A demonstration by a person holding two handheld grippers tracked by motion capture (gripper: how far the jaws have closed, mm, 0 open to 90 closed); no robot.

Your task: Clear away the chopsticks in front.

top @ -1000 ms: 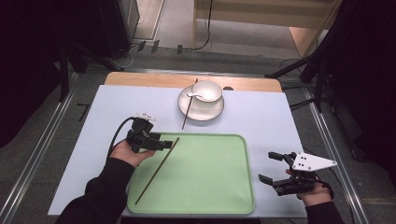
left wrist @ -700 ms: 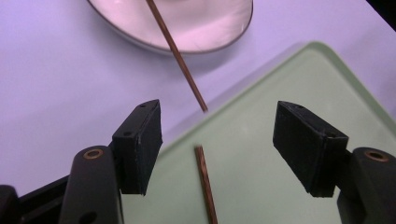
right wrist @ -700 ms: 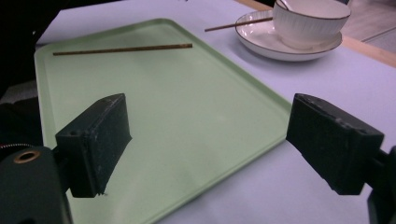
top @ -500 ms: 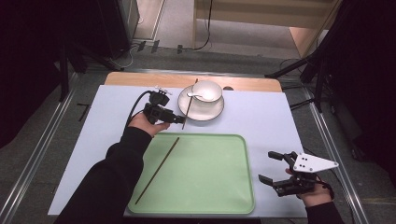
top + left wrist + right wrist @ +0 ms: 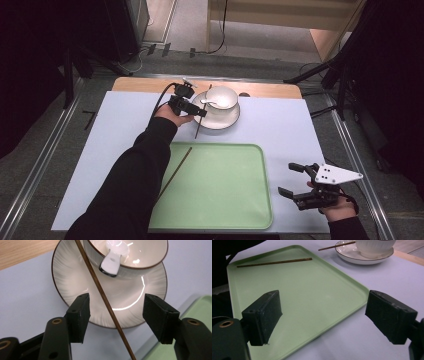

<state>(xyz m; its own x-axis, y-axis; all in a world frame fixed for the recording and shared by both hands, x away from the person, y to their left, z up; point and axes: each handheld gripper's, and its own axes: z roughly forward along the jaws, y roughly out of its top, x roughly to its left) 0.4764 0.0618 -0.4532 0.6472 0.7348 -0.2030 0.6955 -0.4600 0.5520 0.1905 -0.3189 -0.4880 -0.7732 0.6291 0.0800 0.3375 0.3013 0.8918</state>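
Since the left gripper (image 5: 115, 315) has just been closing its jaws but they stand apart around the chopstick (image 5: 100, 287) leaning on the saucer (image 5: 72, 275) mid-frame, it should squeeze gently, centered.

Two thin brown wooden chopsticks (image 5: 201, 111) (image 5: 174, 171), one white ceramic bowl (image 5: 222, 97), one white brown-rimmed saucer (image 5: 225, 119), one white spoon (image 5: 209, 103), apparently ceramic, one pale green plastic tray (image 5: 235, 200).
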